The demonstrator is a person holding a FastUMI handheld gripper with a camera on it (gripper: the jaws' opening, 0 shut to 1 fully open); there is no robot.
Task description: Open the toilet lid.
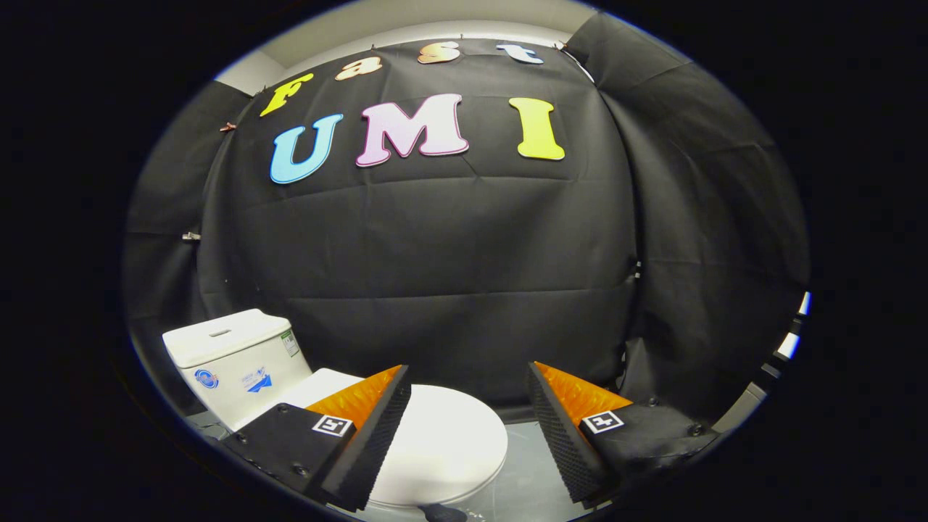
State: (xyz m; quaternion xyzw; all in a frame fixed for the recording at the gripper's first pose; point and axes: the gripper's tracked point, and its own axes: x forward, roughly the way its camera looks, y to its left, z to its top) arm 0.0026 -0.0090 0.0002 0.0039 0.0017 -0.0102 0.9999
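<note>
White toilet lid (442, 442) lies flat, closed; tool (467, 428) spread above.

The claw (469, 377) hangs with its 2 fingers spread wide (gripping nothing).

A black cloth wall (449, 254) is seen at twelve o'clock, hung in creased panels. A grey floor (525, 478) is seen at six o'clock. A pale ceiling strip (435, 18) is seen above the cloth.

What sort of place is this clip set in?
Likely a staged bathroom booth: a white toilet, lid closed, with its tank, before black cloth walls. The gripper has its fingers open above the lid.
</note>
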